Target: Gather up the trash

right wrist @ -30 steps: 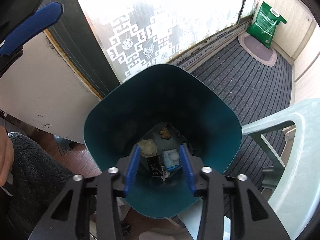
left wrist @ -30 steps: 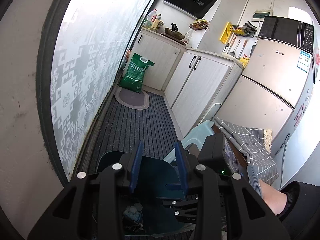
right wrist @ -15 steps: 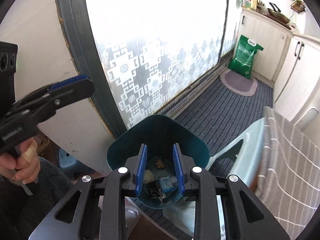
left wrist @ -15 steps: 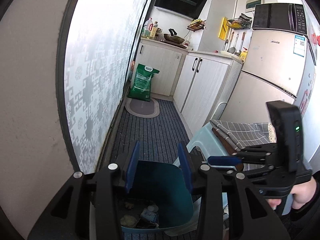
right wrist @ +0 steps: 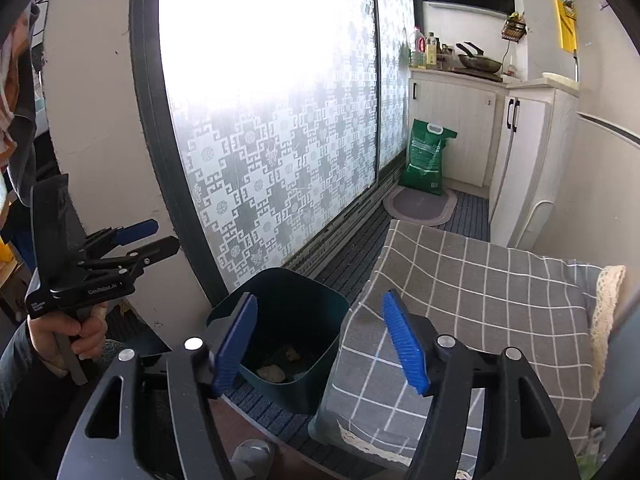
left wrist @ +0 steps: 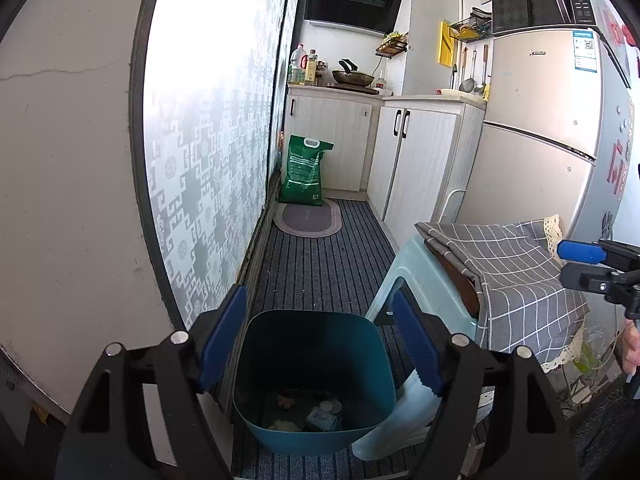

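A teal bin (left wrist: pixel 308 316) stands on the striped floor mat beside the sliding door, with several scraps of trash (left wrist: pixel 304 412) on its bottom. My left gripper (left wrist: pixel 317 294) hovers above and behind the bin; its jaws are opening and nothing is between them. My right gripper (right wrist: pixel 319 298) is higher, over the edge of the clothed table; its jaws are also opening and empty. In the right wrist view the bin (right wrist: pixel 304 300) is below, with trash (right wrist: pixel 276 372) in it, and the left gripper (right wrist: pixel 160 236) is at the left, held by a hand.
A table under a grey checked cloth (right wrist: pixel 480 300) stands right of the bin. A pale green plastic stool (left wrist: pixel 404 264) touches the bin's right side. A green bag (left wrist: pixel 304 172) and an oval mat lie by the far cabinets. The fridge (left wrist: pixel 540 140) is at the right.
Both grippers have risen and pulled back from the bin, the right one much further. Both pairs of jaws have spread wide. The bin and its trash have not moved.
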A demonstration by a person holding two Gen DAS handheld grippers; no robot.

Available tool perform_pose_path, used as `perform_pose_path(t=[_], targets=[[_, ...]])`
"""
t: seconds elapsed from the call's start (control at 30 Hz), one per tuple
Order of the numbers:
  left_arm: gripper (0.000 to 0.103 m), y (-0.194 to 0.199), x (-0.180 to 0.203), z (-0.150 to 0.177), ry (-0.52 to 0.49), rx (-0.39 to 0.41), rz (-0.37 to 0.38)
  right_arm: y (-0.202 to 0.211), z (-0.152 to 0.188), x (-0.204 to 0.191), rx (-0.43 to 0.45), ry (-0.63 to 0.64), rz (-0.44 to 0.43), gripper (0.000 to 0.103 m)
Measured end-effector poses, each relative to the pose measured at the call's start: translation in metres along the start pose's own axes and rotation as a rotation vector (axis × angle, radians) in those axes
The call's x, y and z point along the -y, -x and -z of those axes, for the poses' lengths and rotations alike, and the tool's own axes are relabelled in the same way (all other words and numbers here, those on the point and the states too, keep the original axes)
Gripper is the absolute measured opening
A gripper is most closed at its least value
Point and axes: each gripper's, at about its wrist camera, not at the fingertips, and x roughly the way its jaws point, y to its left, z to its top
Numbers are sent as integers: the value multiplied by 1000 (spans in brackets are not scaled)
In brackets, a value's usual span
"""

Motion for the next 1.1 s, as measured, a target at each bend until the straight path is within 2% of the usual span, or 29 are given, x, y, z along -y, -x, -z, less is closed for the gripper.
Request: perform_pose_path(t=[0.1,0.13,0.23,0.4,0.53,1.1], targets=[[87,2,12,0,-7,5,11,28,10,9,30,-1,29,77],[91,2,14,1,-8,1,7,36,15,13,34,-5,43,80],[92,4,21,2,-8,3,3,62,28,30,50,-37,75,87],[95,5,28,6,-19,-6,-27,86,42,54,62,-82,105,91],[99,7,25,7,-2,1,-40,97,49,56,64,-66,127,98],[100,9,34,14,-47,-13,-59,105,54,52,78,-50,167,100]])
